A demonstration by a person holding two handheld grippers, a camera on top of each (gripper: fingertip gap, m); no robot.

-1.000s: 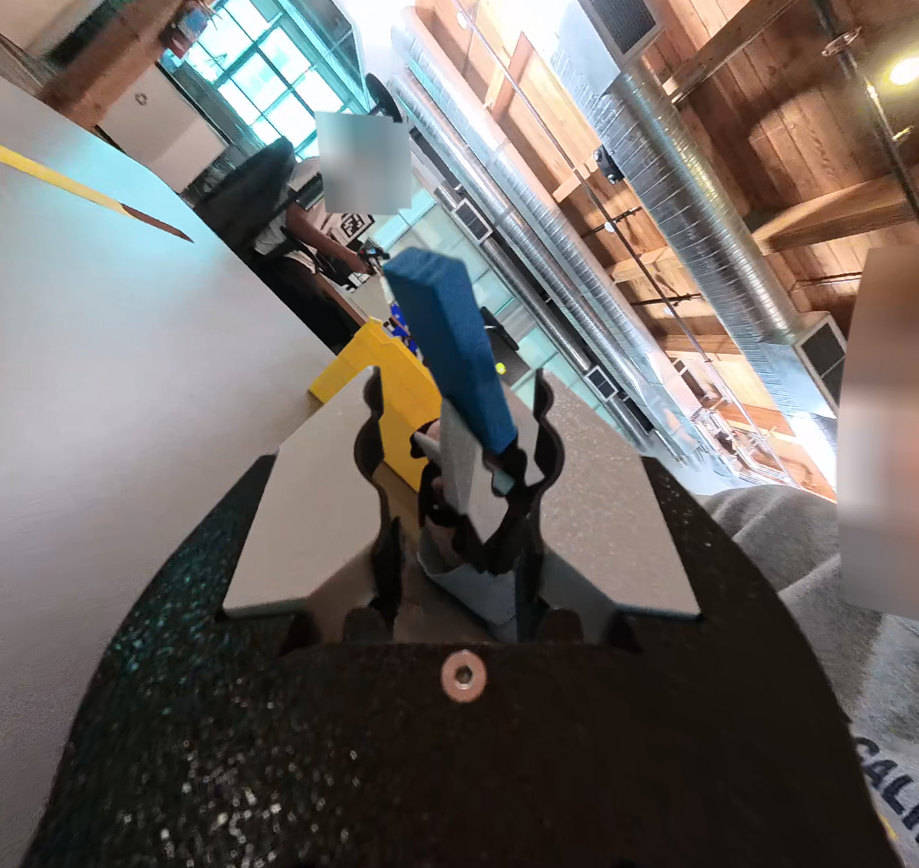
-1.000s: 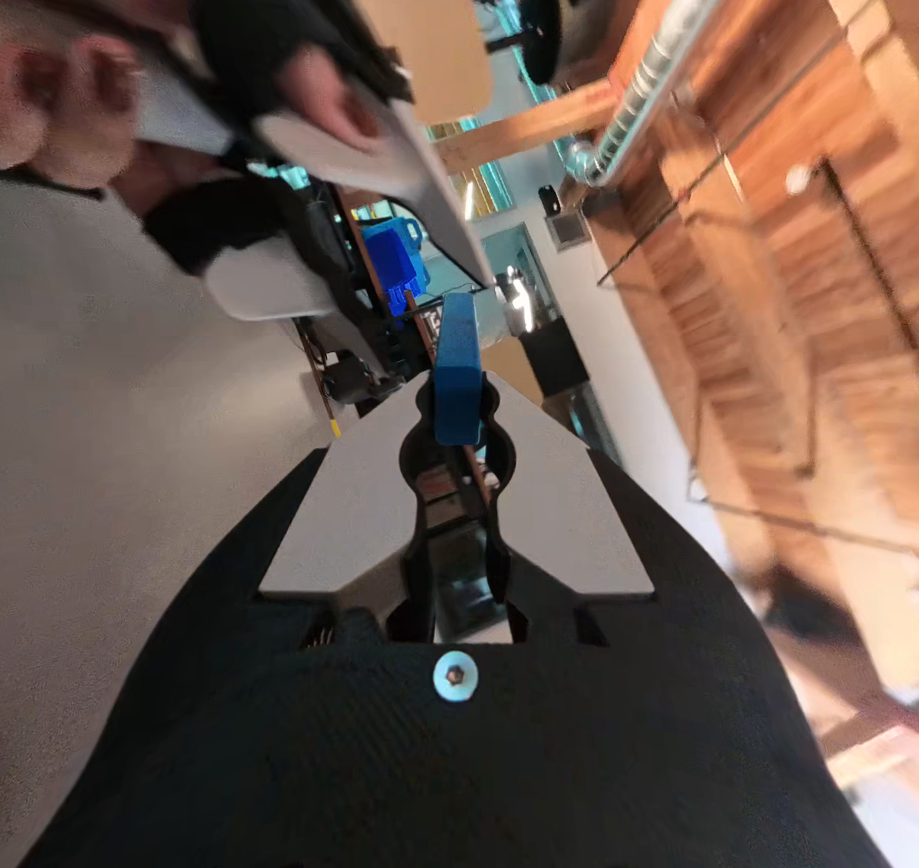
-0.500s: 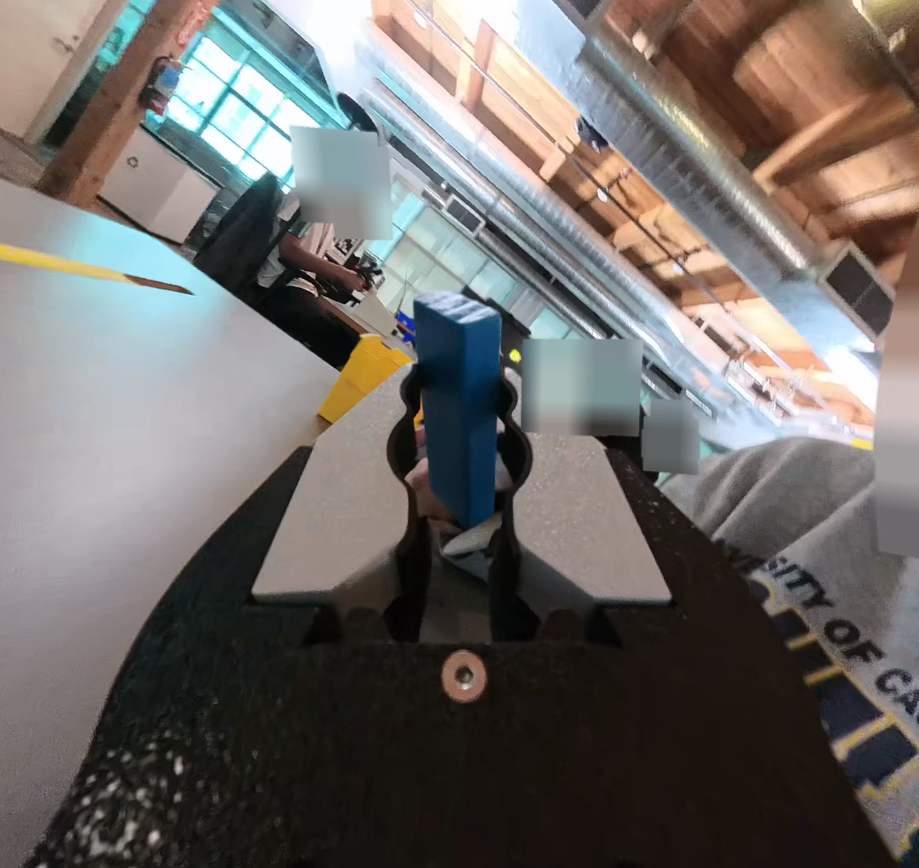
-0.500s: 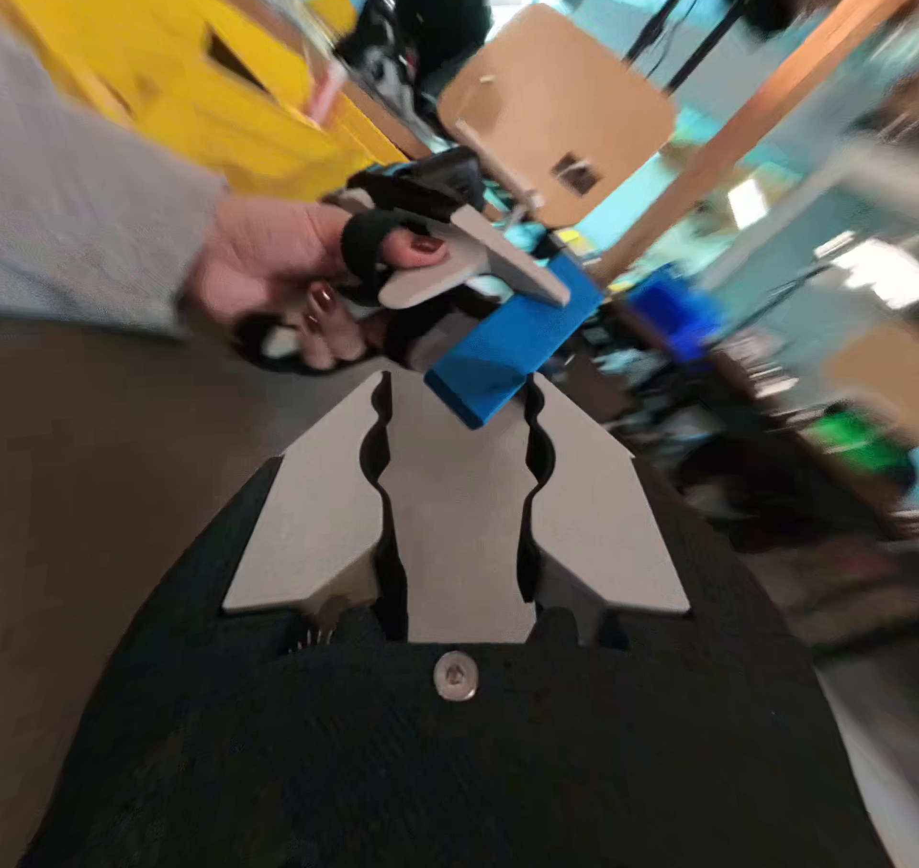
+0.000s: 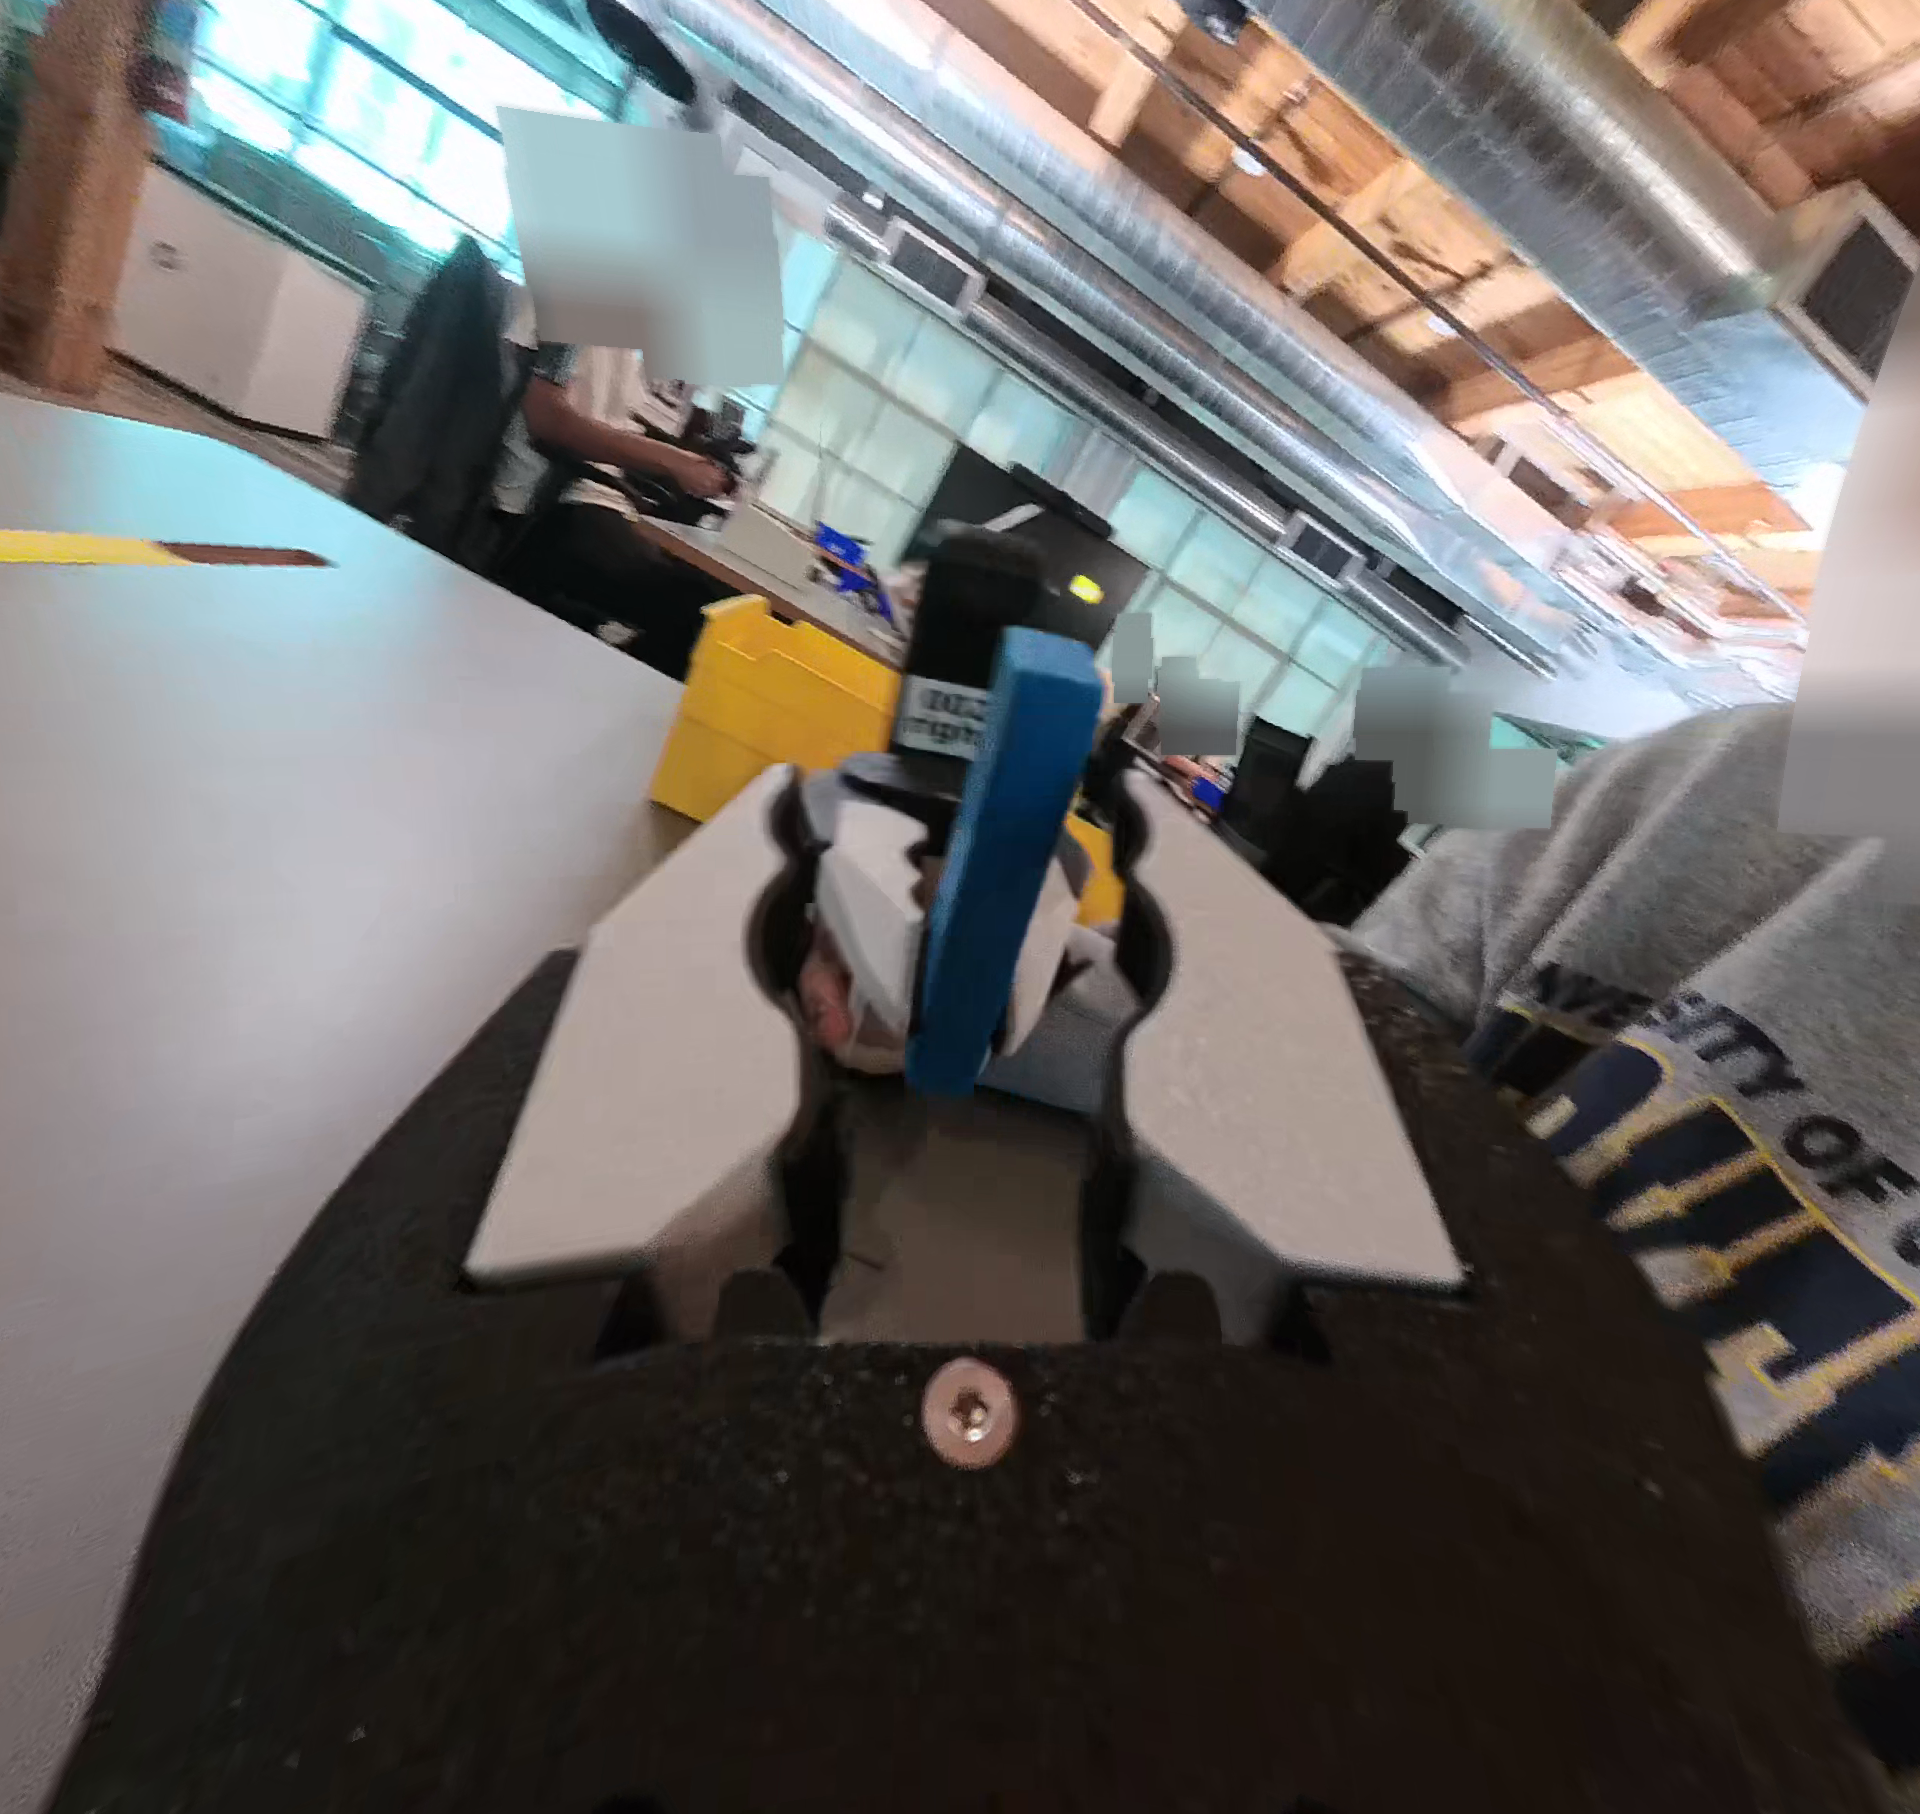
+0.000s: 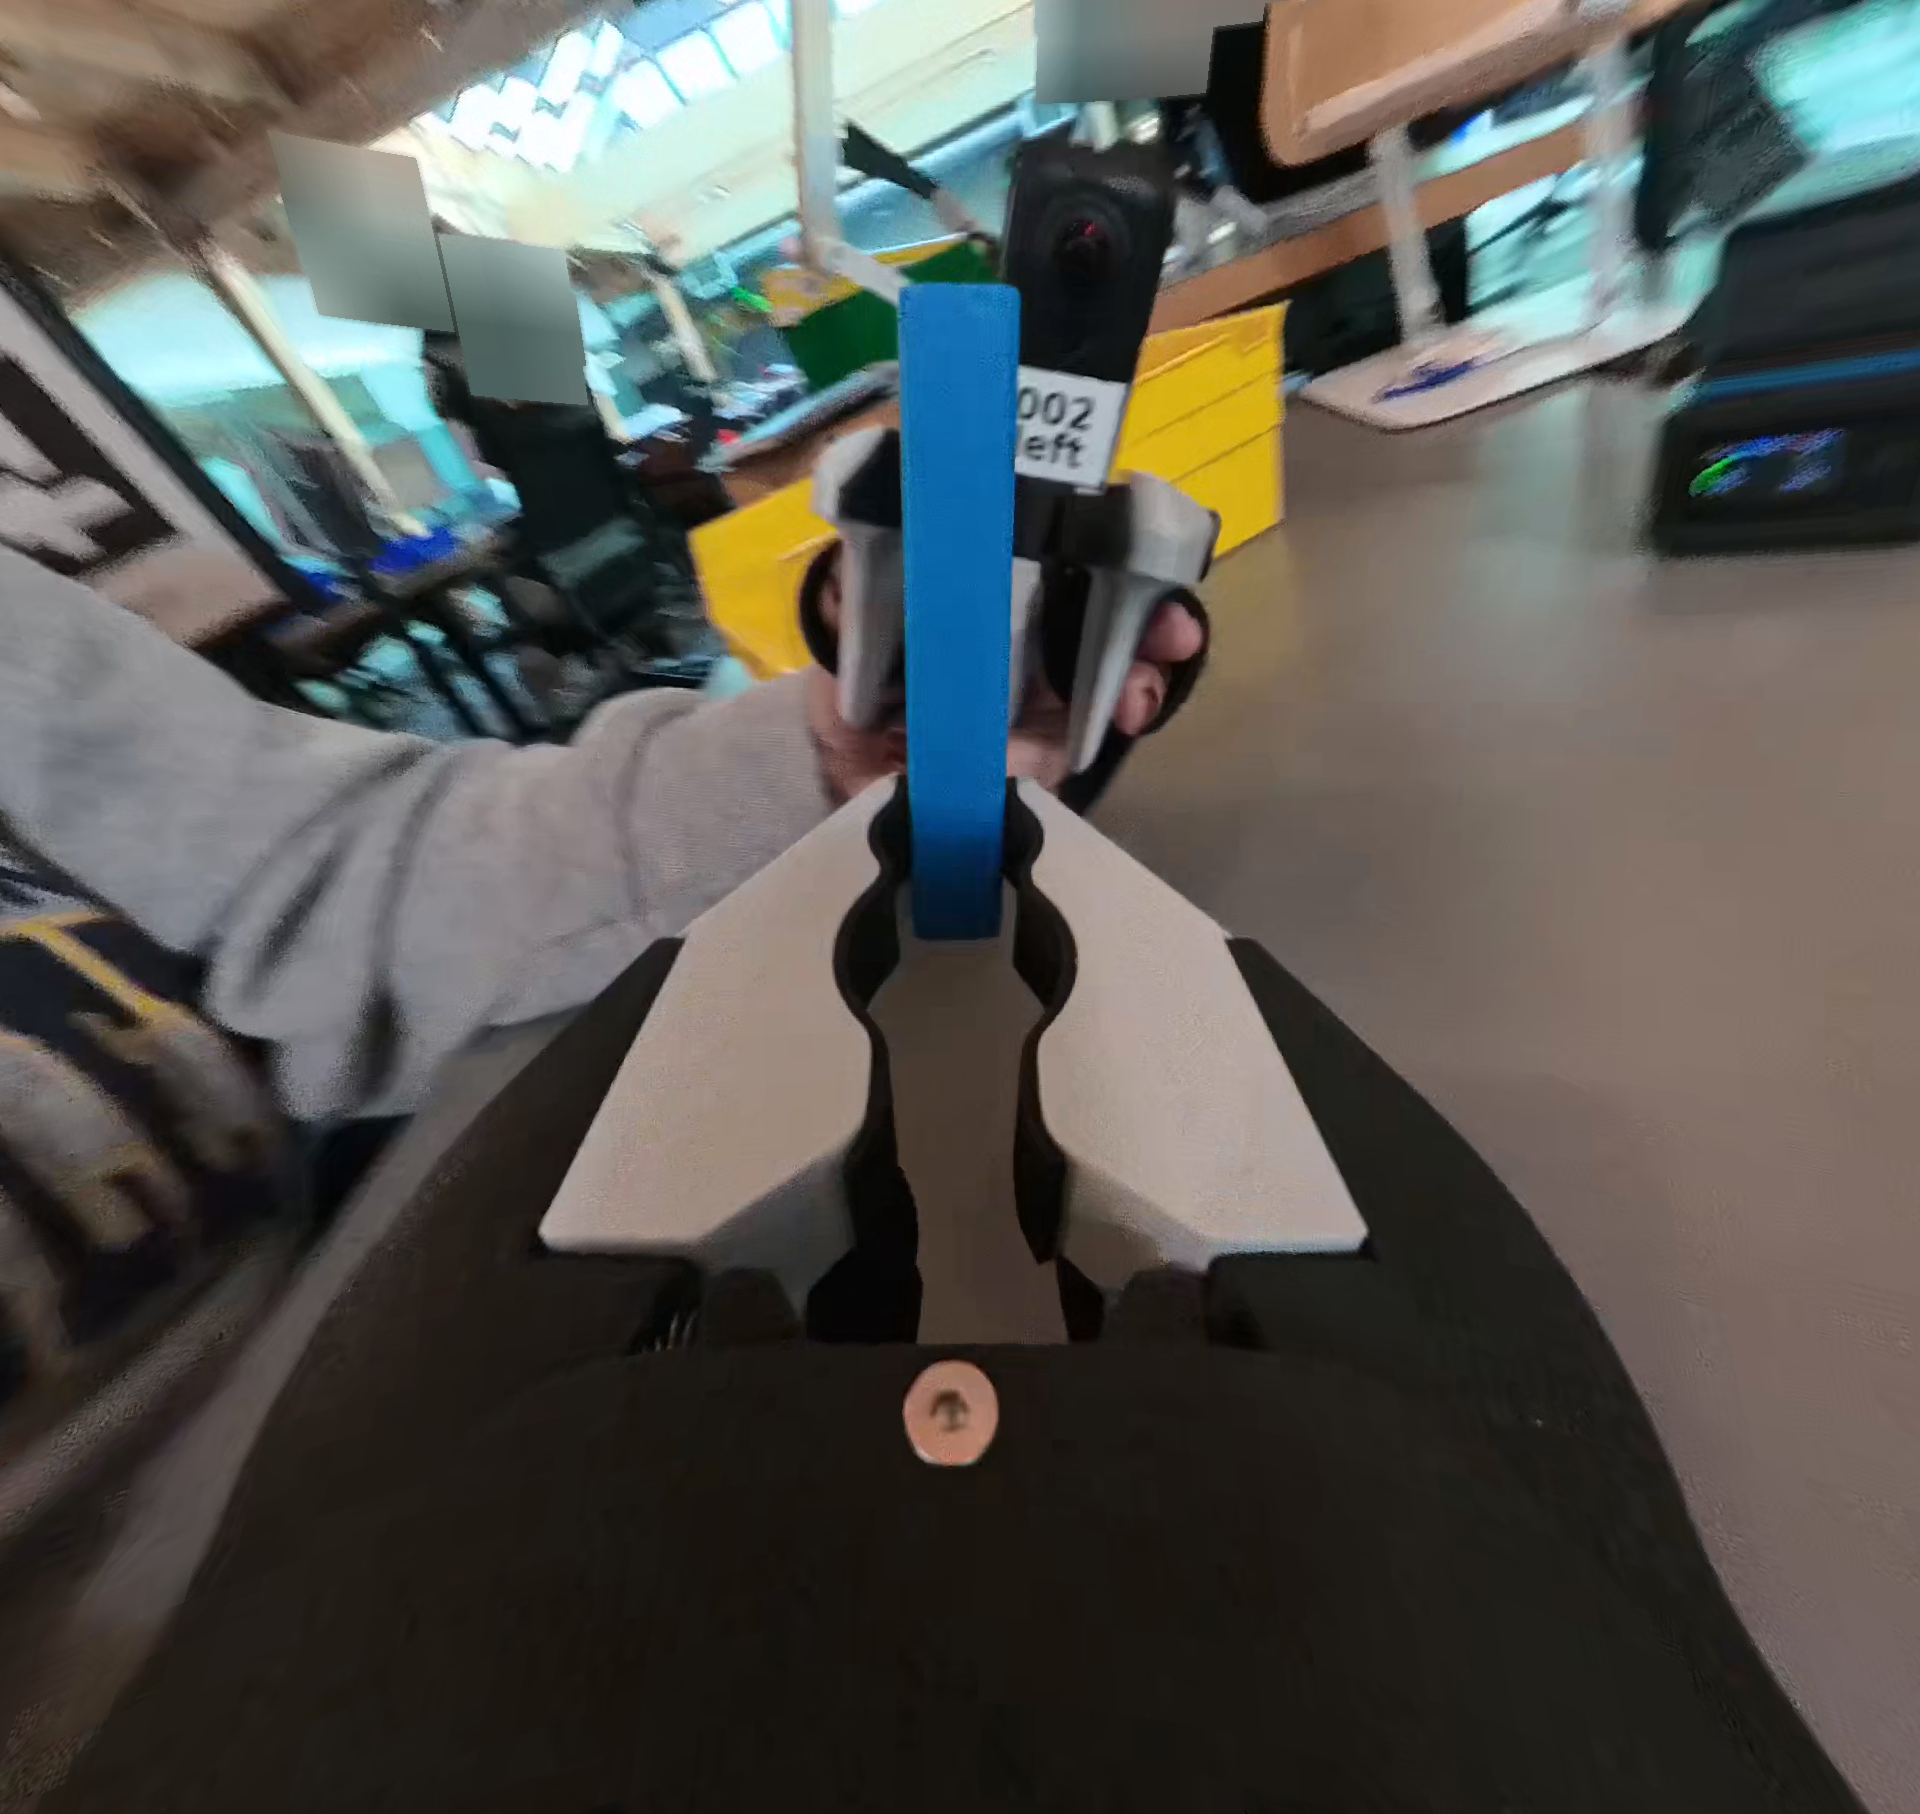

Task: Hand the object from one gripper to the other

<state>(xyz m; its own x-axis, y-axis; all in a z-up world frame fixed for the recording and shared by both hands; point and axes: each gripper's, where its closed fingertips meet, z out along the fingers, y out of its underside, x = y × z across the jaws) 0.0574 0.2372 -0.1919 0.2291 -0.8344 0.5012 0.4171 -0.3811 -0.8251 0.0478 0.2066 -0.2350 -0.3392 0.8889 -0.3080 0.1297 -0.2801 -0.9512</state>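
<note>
Both views are brightly lit by daylight — the windows (image 5: 343, 91) in the left wrist view are blown out to a cyan-white glare. Strong wide-angle bending is seen at the edges. Motion blur is marked in the right wrist view, mostly at the left and top; the block (image 6: 957, 611) is rendered sharp. Shadows are soft.

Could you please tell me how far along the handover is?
Done: the right tongs look shut on the lower end of the blue block. In hand: the left tongs stand open on either side of it. Left: probably drawing the two apart.
</note>
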